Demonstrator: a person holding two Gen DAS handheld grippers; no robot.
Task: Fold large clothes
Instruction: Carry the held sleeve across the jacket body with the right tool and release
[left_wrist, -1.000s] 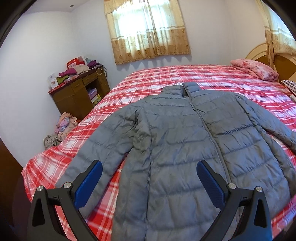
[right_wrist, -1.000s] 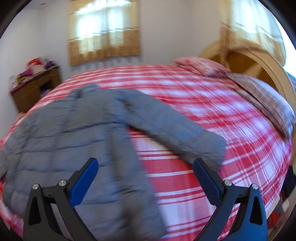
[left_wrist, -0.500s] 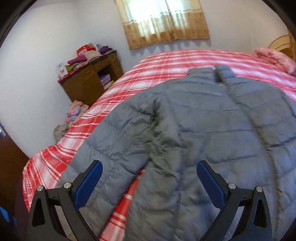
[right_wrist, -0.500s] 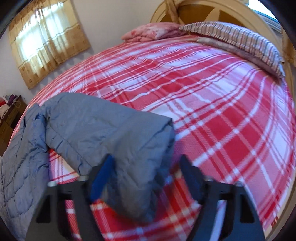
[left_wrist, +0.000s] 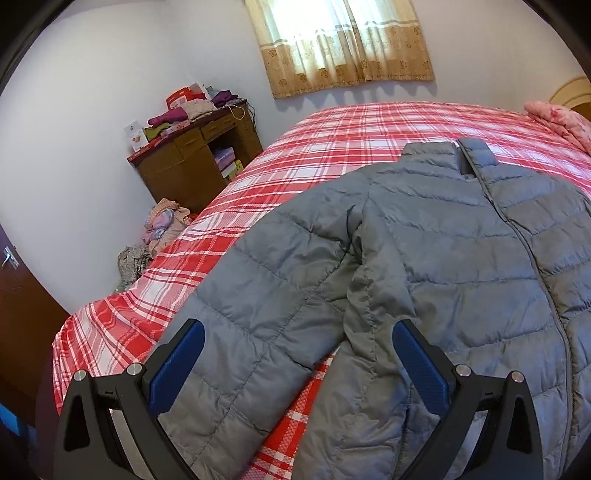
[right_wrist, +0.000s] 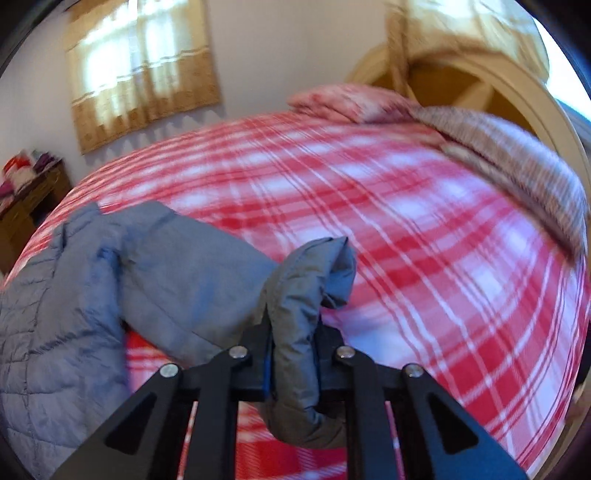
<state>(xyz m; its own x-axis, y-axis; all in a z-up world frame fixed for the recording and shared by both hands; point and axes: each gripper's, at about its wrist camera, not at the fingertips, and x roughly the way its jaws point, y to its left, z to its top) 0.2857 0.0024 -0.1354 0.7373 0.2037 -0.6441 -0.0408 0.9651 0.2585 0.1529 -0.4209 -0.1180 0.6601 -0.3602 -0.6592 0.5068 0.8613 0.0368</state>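
Observation:
A grey quilted puffer jacket (left_wrist: 461, 266) lies front-up and zipped on a red and white plaid bed (left_wrist: 332, 140), collar toward the far side. My left gripper (left_wrist: 295, 354) hovers open over the jacket's left sleeve (left_wrist: 251, 325), blue pads wide apart and nothing pressed between them. In the right wrist view my right gripper (right_wrist: 293, 350) is closing its jaws on the cuff end of the other sleeve (right_wrist: 306, 295). The bunched grey fabric is pinched between the pads and lifted off the bed. The sleeve (right_wrist: 192, 266) trails back to the jacket body (right_wrist: 55, 295) at the left.
A brown wooden desk (left_wrist: 192, 162) piled with clothes stands by the wall at left, with a heap of clothes (left_wrist: 162, 225) on the floor. A pink pillow (right_wrist: 340, 99), a striped pillow (right_wrist: 517, 162) and a wooden headboard (right_wrist: 480, 74) lie at the right. A curtained window (left_wrist: 340, 40) is behind.
My right gripper went from wide open to shut on the sleeve cuff and raised it. My left gripper slid left and nearer, from over the jacket body to over its left sleeve, staying open.

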